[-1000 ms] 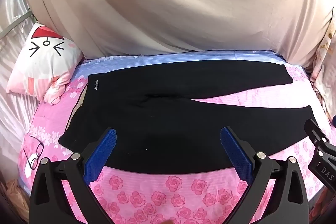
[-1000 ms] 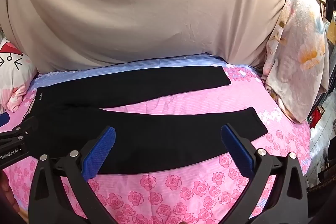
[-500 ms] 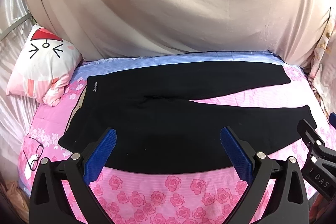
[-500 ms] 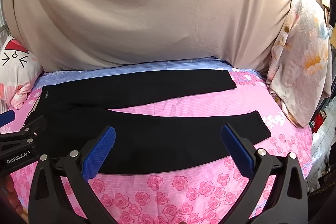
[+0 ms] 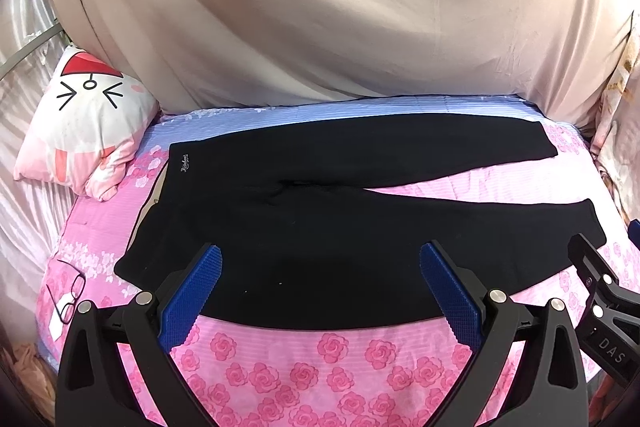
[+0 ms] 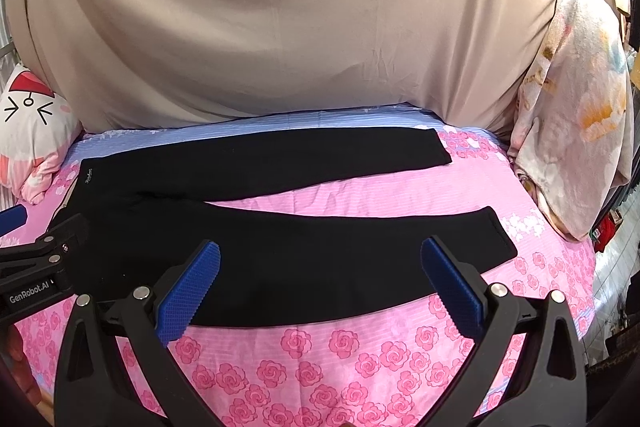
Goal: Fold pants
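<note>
Both claws, left claw (image 5: 320, 279) and right claw (image 6: 320, 277), gape empty; unfolded pants (image 5: 320, 227) at twelve o'clock; next we grip the near leg.

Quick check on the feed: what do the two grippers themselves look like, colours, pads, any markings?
Both match: the left gripper and right gripper have black angular plastic fingers with silver round bolts, each tipped by a blue pad with a fine grid texture. Seen from the side, the left body reads "GenRobot.AI" in white, the right one "DAS". No cables or sleeves show.
</note>
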`<action>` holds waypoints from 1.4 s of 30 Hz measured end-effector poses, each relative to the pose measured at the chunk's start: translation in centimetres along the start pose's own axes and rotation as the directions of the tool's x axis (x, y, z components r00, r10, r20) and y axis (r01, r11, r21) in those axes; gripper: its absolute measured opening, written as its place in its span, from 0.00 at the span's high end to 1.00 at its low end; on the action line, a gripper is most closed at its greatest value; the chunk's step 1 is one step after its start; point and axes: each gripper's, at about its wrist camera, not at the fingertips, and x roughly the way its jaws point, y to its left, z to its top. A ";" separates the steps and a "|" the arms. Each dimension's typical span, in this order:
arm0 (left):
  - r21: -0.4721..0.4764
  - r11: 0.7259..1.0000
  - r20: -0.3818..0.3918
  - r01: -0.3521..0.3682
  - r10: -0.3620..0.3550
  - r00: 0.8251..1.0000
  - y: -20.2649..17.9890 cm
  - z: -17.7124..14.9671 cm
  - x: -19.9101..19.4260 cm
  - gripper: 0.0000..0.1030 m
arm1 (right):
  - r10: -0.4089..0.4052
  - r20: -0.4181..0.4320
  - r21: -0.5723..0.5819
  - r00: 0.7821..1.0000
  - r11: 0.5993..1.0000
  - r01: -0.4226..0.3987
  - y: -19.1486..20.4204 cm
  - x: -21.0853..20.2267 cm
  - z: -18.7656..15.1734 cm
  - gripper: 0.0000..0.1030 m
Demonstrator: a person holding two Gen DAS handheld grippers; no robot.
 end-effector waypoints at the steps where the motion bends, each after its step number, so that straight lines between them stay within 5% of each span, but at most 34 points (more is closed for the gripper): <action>1: 0.001 1.000 -0.001 -0.003 0.003 1.000 -0.1 0.1 0.0 0.05 | 0.000 -0.001 0.003 1.000 1.000 0.000 -0.1 0.0 0.0 0.04; 42: 0.002 1.000 -0.002 0.000 0.000 1.000 0.6 1.1 0.6 0.05 | -0.005 0.000 0.017 1.000 1.000 0.005 -0.8 0.7 0.5 0.04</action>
